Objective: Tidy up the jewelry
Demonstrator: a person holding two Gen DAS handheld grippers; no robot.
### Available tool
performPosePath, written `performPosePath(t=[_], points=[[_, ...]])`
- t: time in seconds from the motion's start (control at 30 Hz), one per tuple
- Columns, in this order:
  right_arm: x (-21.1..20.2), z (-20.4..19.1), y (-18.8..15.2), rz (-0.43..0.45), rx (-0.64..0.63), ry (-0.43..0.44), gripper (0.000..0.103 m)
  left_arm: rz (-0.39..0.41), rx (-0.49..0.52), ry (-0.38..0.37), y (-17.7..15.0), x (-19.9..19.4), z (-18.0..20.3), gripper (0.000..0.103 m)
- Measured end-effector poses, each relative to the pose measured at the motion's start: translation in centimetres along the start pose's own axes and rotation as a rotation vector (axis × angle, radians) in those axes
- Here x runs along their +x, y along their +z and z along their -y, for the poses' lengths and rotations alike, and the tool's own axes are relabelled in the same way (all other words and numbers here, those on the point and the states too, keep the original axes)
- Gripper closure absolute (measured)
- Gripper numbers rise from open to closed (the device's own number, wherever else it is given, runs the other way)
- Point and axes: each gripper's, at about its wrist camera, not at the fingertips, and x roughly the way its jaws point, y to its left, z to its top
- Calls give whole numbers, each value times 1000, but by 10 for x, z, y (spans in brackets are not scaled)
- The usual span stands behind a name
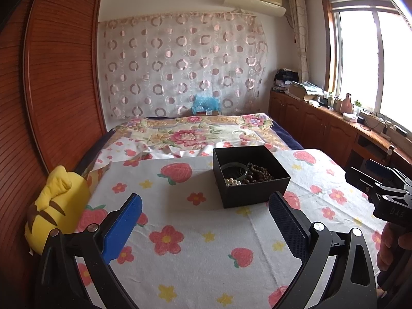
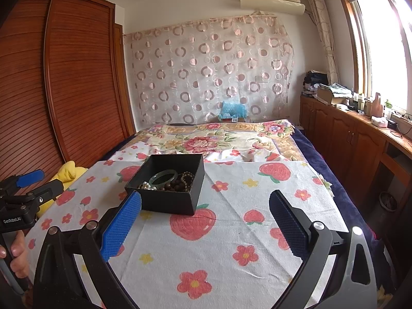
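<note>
- The left gripper (image 1: 204, 229) hangs over the flowered cloth (image 1: 195, 257) with its jaws spread wide and nothing between them; the right gripper (image 2: 204, 228) does the same, wide and empty.
- Ahead of both pairs of jaws, on the cloth, stands an open black box (image 1: 251, 195). For the left gripper it sits beyond the tips and a little toward the right finger; for the right gripper it sits just past the left fingertip, off to the left of the gap.
- Inside the box the jewelry lies in a heap: a green bangle (image 2: 164, 176) toward the back, a pearl string (image 2: 146, 186) at the front left, and dark wooden beads (image 2: 177, 186) to the right, all touching or overlapping.
- The bangle is probably rigid, smooth and breakable; a pinch across its rim, lifted slowly, looks safest, since the polished ring could slip from the pads.
- The bead strings are likely light and limp; caught at one point they would dangle and may drag a neighbour out.
- The box looks like light card with thin walls, so it may slide or tip if nudged; one gripper could steady a wall.
- Beyond the box lies a flowered blanket (image 1: 190, 131).
</note>
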Motion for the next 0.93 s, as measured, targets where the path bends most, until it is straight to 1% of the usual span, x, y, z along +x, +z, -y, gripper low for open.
performPosePath(t=[0.93], points=[[0,-1,-1,2,1,1,3,0,2,-1,-1,-1,1,8]])
